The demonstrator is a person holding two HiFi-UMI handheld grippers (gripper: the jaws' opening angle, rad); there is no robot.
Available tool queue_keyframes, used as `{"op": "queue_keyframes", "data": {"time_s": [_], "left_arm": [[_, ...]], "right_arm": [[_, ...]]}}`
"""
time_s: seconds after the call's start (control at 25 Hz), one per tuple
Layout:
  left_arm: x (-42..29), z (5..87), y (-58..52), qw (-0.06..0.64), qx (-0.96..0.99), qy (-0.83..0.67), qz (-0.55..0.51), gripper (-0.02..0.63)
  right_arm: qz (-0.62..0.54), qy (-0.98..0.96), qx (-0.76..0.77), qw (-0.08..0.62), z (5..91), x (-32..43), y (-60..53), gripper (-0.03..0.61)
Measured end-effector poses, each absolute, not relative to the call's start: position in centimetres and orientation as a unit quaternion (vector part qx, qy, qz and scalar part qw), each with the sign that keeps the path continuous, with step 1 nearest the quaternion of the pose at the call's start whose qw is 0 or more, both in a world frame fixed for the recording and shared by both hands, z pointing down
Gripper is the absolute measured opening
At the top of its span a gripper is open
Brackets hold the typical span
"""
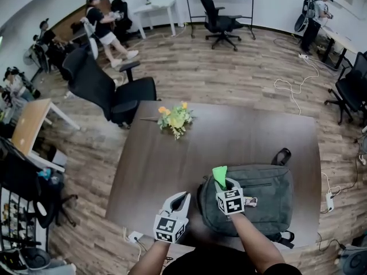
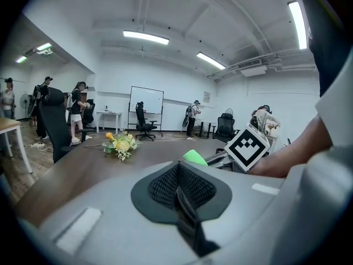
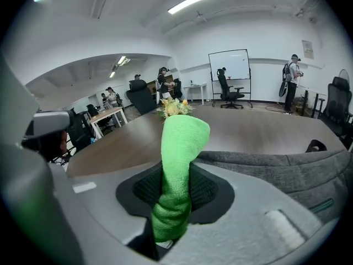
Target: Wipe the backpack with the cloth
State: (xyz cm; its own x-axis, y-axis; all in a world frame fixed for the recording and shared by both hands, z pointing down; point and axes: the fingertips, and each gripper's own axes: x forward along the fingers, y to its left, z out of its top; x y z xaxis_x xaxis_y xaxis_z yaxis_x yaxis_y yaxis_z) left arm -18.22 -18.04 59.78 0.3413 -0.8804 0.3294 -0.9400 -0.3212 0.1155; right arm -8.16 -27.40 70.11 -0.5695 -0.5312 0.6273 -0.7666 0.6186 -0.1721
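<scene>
Over the backpack (image 1: 265, 200), right gripper (image 1: 221, 183) pinches cloth (image 1: 219, 174); tail hidden.

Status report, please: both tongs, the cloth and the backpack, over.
Left tongs shut, empty, beside the backpack. Right tongs shut on green cloth, at grey backpack left edge. Flowers well clear; nothing in the way.

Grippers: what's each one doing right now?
Left gripper: closed, empty.
Right gripper: closed on the green cloth.
</scene>
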Motion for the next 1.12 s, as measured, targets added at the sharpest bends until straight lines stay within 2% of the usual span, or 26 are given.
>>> {"op": "queue_keyframes", "data": {"time_s": [0.36,0.8,1.12], "left_arm": [[-17.7,60.3,-18.0,0.147,0.808,-0.56,0.11,0.02],[-15.9,61.1,-18.0,0.153,0.821,-0.537,0.12,0.02],[-14.4,61.7,-18.6,0.152,0.834,-0.516,0.124,0.02]], "right_arm": [[0.214,-0.85,0.387,0.287,70.5,-6.9,-27.9,0.107],[0.211,-0.81,0.421,0.349,71.2,-2.3,-28.8,0.107],[0.22,-0.791,0.438,0.366,71.7,0.8,-29.3,0.107]]}}
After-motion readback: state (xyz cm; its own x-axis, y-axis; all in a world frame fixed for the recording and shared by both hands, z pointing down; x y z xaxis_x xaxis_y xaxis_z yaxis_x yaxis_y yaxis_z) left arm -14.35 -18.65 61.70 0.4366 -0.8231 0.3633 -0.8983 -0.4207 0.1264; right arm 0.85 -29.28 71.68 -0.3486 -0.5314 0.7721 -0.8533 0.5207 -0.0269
